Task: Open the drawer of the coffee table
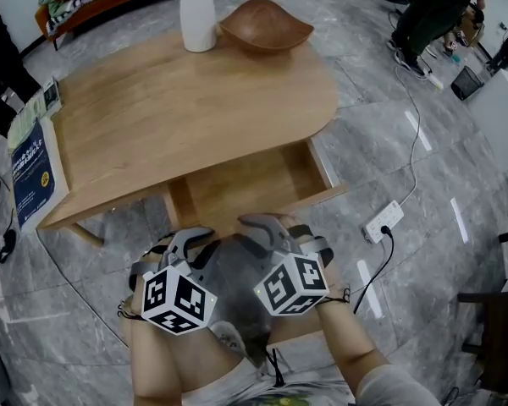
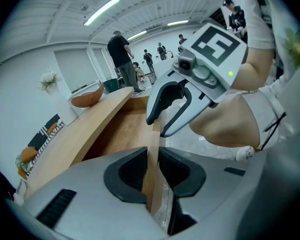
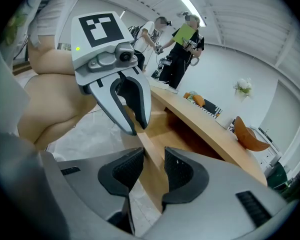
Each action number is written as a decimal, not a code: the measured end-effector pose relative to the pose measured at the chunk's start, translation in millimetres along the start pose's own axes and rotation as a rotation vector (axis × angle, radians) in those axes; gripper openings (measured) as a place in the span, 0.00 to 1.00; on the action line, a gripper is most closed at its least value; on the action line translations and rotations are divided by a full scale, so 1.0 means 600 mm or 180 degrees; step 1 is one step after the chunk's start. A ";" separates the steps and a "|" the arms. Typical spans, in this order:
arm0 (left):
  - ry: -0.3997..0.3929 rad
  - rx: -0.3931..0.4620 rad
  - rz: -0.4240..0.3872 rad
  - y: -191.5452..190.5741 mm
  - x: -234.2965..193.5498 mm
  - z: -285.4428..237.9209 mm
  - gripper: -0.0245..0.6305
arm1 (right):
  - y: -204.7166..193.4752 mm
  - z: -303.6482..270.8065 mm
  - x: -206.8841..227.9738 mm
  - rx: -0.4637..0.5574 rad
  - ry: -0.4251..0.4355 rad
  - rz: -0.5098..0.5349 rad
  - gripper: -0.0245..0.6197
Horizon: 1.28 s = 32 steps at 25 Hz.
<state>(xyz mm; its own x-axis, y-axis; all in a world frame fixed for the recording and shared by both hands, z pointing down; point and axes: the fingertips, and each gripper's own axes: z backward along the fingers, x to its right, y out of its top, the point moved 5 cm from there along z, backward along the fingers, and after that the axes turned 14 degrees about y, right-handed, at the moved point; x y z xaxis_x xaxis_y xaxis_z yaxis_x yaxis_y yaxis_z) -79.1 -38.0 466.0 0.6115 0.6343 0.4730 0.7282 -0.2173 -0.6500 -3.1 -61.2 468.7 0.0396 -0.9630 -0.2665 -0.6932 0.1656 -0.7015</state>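
The wooden coffee table (image 1: 195, 108) has its drawer (image 1: 245, 180) pulled out toward me, bare inside. Both grippers sit side by side on the drawer front (image 1: 326, 194). My left gripper (image 1: 190, 237) is shut on the panel's top edge (image 2: 153, 149), with both pads against the wood (image 2: 151, 170). The right gripper (image 1: 262, 225) straddles the same panel (image 3: 149, 146); its pads (image 3: 154, 171) stand a little off the wood. Each gripper shows in the other's view, the right one (image 2: 167, 115) and the left one (image 3: 132, 115).
A white vase (image 1: 197, 15) and a wooden bowl (image 1: 265, 25) stand at the table's far edge. A blue booklet (image 1: 34, 166) lies at its left end. A power strip (image 1: 383, 221) with a cable lies on the tiled floor at right. People stand at far right (image 1: 432, 15).
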 end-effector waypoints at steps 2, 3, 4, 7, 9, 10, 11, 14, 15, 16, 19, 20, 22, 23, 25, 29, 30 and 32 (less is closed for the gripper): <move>-0.0002 0.0009 -0.0004 0.000 0.001 0.002 0.16 | 0.000 0.000 -0.002 -0.0005 -0.0008 0.0020 0.24; 0.0004 0.0011 -0.0007 0.000 0.001 0.002 0.16 | 0.000 0.000 -0.002 -0.0003 -0.0001 0.0015 0.24; 0.0008 0.0012 -0.0010 0.000 0.001 0.002 0.16 | 0.001 0.000 -0.001 -0.0002 0.0007 0.0005 0.24; -0.0041 0.0018 0.0001 -0.001 0.003 0.003 0.15 | 0.000 0.001 -0.004 -0.0007 0.0003 -0.0024 0.24; -0.0127 0.0010 0.0034 -0.003 0.006 0.006 0.15 | -0.001 0.002 -0.011 -0.0004 0.0002 -0.0036 0.24; -0.0158 0.0007 0.0046 -0.003 0.008 0.007 0.15 | -0.002 0.003 -0.014 0.0002 -0.0003 -0.0038 0.24; -0.0176 0.0007 0.0051 -0.003 0.010 0.008 0.15 | -0.002 0.004 -0.016 0.0007 -0.0008 -0.0040 0.24; -0.0182 0.0012 0.0042 -0.001 0.013 0.008 0.15 | -0.005 0.006 -0.018 -0.0001 -0.0004 -0.0052 0.24; -0.0178 0.0015 0.0037 -0.001 0.014 0.008 0.15 | -0.005 0.007 -0.018 -0.0008 0.0000 -0.0050 0.24; -0.0173 0.0016 0.0033 -0.001 0.015 0.009 0.15 | -0.005 0.007 -0.018 -0.0011 0.0004 -0.0045 0.24; -0.0184 0.0010 0.0030 -0.001 0.018 0.010 0.15 | -0.006 0.008 -0.021 -0.0020 0.0034 -0.0043 0.24; -0.0200 0.0008 0.0032 -0.002 0.020 0.011 0.15 | -0.007 0.009 -0.022 -0.0023 0.0044 -0.0049 0.24; -0.0226 0.0004 0.0039 -0.002 0.022 0.013 0.15 | -0.007 0.010 -0.026 -0.0021 0.0038 -0.0066 0.24; -0.0232 0.0003 0.0040 -0.003 0.022 0.014 0.15 | -0.006 0.010 -0.027 -0.0021 0.0026 -0.0072 0.24; -0.0232 0.0012 0.0038 -0.003 0.022 0.014 0.15 | -0.006 0.009 -0.028 -0.0031 0.0017 -0.0079 0.24; -0.0228 0.0021 0.0036 -0.004 0.024 0.014 0.15 | -0.007 0.009 -0.028 -0.0034 0.0050 -0.0097 0.24; -0.0244 0.0020 0.0042 -0.004 0.025 0.015 0.15 | -0.008 0.010 -0.029 -0.0023 0.0058 -0.0116 0.24; -0.0289 0.0021 0.0056 -0.004 0.028 0.017 0.15 | -0.009 0.013 -0.033 -0.0001 0.0060 -0.0156 0.24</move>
<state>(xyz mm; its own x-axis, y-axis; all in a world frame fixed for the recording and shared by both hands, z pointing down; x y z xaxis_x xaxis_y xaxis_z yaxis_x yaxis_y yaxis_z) -73.5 -19.3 469.5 0.5935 0.6951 0.4057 0.7152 -0.2243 -0.6619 5.3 -41.3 472.5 0.0600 -0.9738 -0.2193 -0.6908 0.1180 -0.7133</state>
